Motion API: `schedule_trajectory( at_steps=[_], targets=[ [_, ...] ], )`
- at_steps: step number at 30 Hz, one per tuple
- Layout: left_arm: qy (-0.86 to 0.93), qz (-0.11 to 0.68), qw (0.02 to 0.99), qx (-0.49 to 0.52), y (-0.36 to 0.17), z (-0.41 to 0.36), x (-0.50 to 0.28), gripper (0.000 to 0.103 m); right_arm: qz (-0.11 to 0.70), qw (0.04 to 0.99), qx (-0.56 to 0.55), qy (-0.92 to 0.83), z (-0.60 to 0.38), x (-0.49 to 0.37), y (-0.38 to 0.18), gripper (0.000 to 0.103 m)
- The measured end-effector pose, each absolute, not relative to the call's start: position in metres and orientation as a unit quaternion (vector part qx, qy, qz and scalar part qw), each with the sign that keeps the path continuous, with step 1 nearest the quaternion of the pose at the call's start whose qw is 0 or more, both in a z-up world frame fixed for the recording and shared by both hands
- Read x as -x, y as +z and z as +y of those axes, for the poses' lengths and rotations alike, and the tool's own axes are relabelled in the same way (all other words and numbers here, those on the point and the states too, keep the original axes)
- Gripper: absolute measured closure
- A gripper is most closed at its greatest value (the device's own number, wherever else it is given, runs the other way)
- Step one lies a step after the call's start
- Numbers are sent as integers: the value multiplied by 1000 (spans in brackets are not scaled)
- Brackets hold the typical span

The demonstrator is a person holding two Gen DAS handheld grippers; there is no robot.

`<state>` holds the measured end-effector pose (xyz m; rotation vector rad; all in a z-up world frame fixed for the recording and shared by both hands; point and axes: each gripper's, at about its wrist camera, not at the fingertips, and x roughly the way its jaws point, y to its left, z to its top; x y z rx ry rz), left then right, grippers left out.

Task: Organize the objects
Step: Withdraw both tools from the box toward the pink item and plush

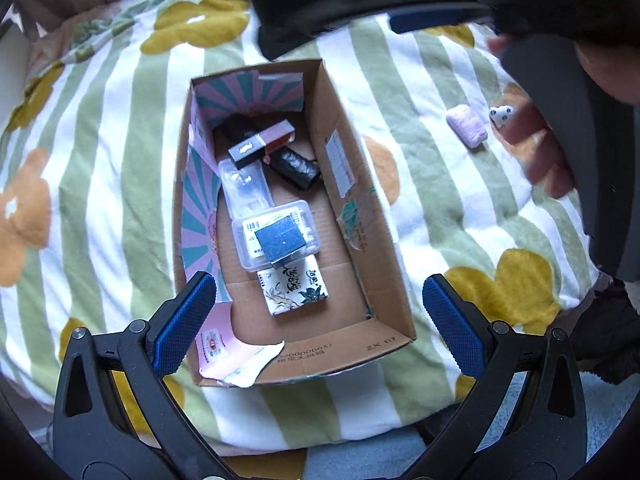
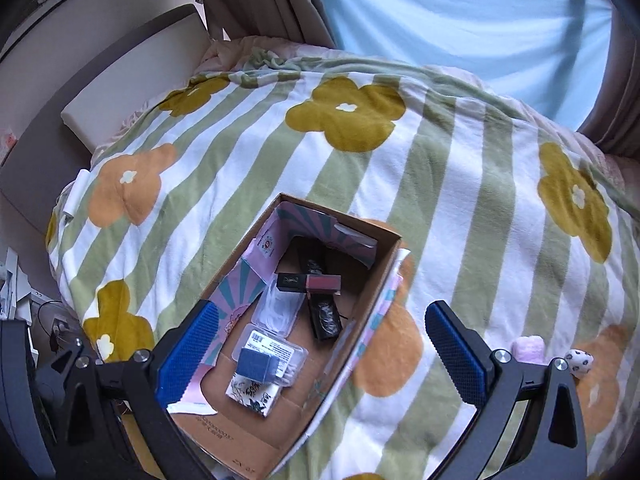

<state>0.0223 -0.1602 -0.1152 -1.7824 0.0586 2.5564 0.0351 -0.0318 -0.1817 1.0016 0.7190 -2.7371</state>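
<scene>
An open cardboard box [image 1: 356,184] [image 2: 384,280] lies on the flowered striped blanket. Inside are a small blue box [image 1: 282,238] [image 2: 256,362] on a clear plastic case [image 1: 276,232] [image 2: 276,350], a patterned white pack [image 1: 294,286] [image 2: 252,392], a lipstick box [image 1: 264,142] [image 2: 310,282], a black pouch [image 1: 296,166] [image 2: 326,316] and a clear bag [image 1: 246,184] [image 2: 280,306]. A pink pack [image 1: 466,124] [image 2: 528,348] and a spotted white ball [image 1: 502,114] [image 2: 578,360] lie on the blanket right of the box. My left gripper [image 1: 318,312] and right gripper [image 2: 320,340] are open and empty above the box's near end.
The blanket [image 1: 100,200] [image 2: 460,200] covers a bed. The right gripper's body and the hand holding it [image 1: 540,148] fill the left wrist view's top right. A white headboard [image 2: 132,80] and blue curtain [image 2: 460,20] stand behind. Clutter sits on the floor at left [image 2: 24,300].
</scene>
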Motion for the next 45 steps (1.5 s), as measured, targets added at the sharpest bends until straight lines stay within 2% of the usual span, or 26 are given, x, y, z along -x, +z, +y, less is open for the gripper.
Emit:
schedule_trajectory(
  at_steps=[13, 21, 37, 45],
  targets=[
    [856, 8, -12, 517, -53, -114, -33, 0, 217, -25, -317, -923, 73, -135, -129, 0],
    [869, 32, 7, 494, -42, -61, -25, 0, 186, -85, -322, -924, 142, -159, -117, 0],
    [858, 40, 59, 509, -75, 56, 25, 0, 164, -131, -330, -920, 259, -151, -87, 1],
    [839, -11, 55, 542, -122, 93, 91, 0, 192, -142, -323, -916, 312, -95, -90, 1]
  ],
)
